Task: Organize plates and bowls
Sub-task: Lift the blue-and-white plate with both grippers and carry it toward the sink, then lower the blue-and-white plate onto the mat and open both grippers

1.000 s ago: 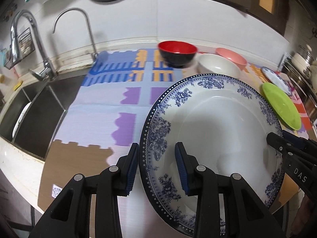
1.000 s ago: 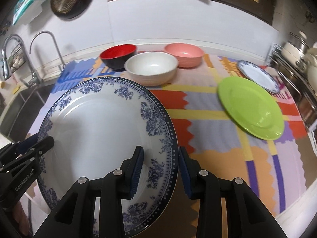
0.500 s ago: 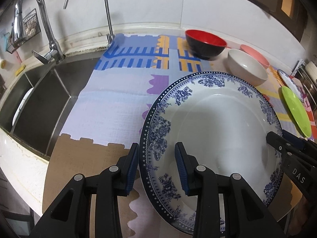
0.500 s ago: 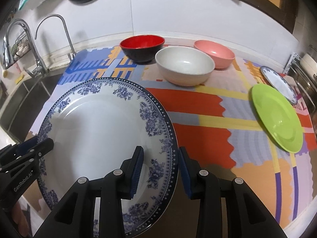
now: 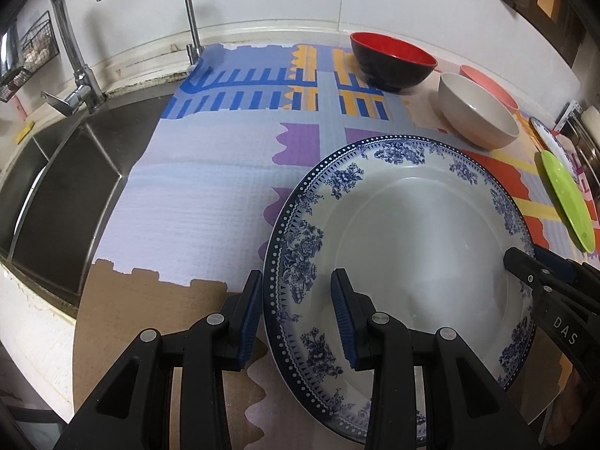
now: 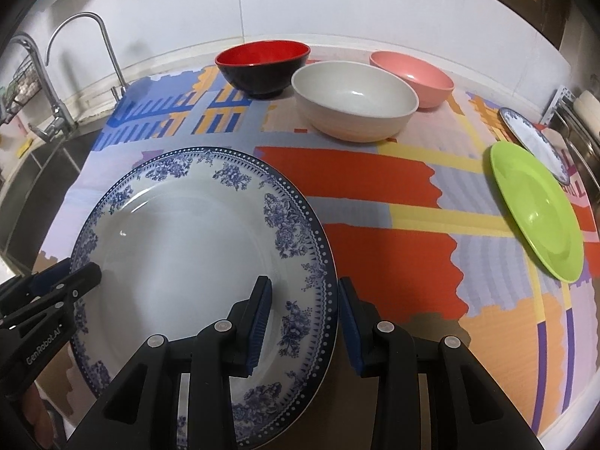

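Observation:
A large blue-and-white floral plate (image 5: 412, 225) (image 6: 180, 240) is held between both grippers above the patterned mat. My left gripper (image 5: 296, 315) is shut on its left rim. My right gripper (image 6: 303, 322) is shut on its right rim. A red-and-black bowl (image 6: 262, 67), a white bowl (image 6: 352, 97) and a pink bowl (image 6: 416, 75) stand at the back. A green plate (image 6: 536, 206) and a small blue-patterned plate (image 6: 532, 142) lie at the right.
A steel sink (image 5: 48, 187) with two taps (image 5: 75, 60) lies to the left of the mat. The counter's front edge (image 5: 37, 330) runs below. A metal rack (image 6: 577, 135) stands at the far right.
Both grippers have carried the plate lower and forward over the mat; the bowls look nearer. The grip on the plate is unchanged.

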Action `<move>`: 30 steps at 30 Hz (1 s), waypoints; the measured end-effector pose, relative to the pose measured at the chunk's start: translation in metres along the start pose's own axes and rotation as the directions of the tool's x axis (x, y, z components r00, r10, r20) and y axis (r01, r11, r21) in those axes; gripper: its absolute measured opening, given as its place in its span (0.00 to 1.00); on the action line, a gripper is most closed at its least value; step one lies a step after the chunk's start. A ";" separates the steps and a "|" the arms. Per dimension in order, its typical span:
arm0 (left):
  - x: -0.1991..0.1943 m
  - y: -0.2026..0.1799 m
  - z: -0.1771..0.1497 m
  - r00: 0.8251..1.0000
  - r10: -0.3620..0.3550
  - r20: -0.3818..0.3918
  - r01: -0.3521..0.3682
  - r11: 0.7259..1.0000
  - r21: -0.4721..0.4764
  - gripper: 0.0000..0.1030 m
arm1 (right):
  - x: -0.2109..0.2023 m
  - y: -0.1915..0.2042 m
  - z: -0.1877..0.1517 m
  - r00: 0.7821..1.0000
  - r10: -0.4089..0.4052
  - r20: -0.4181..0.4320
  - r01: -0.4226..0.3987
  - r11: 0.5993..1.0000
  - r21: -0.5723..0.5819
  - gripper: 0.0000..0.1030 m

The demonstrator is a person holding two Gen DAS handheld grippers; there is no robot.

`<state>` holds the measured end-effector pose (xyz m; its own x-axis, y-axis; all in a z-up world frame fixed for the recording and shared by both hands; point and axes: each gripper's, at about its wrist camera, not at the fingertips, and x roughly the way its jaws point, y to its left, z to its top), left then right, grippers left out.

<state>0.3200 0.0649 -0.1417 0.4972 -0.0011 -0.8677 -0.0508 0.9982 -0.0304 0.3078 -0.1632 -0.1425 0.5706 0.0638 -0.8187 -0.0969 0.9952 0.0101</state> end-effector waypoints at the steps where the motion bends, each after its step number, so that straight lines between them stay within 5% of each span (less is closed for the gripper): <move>1: 0.001 0.000 0.000 1.000 0.000 -0.002 0.000 1.000 0.001 0.35 | 0.001 0.000 0.000 1.000 -0.001 -0.004 0.001 1.000 0.002 0.36; 25: 0.009 -0.004 -0.001 1.000 0.020 -0.025 -0.019 1.000 0.025 0.36 | 0.015 -0.002 -0.004 0.999 0.004 -0.034 -0.004 1.000 0.024 0.36; 30: 0.005 -0.002 0.001 0.999 0.050 -0.001 -0.050 0.998 0.027 0.47 | 0.014 -0.002 -0.005 1.000 0.006 -0.019 -0.005 1.000 0.026 0.37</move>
<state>0.3232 0.0632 -0.1457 0.4935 0.0489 -0.8684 -0.0520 0.9983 0.0266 0.3121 -0.1649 -0.1565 0.5545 0.0681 -0.8294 -0.0785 0.9965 0.0293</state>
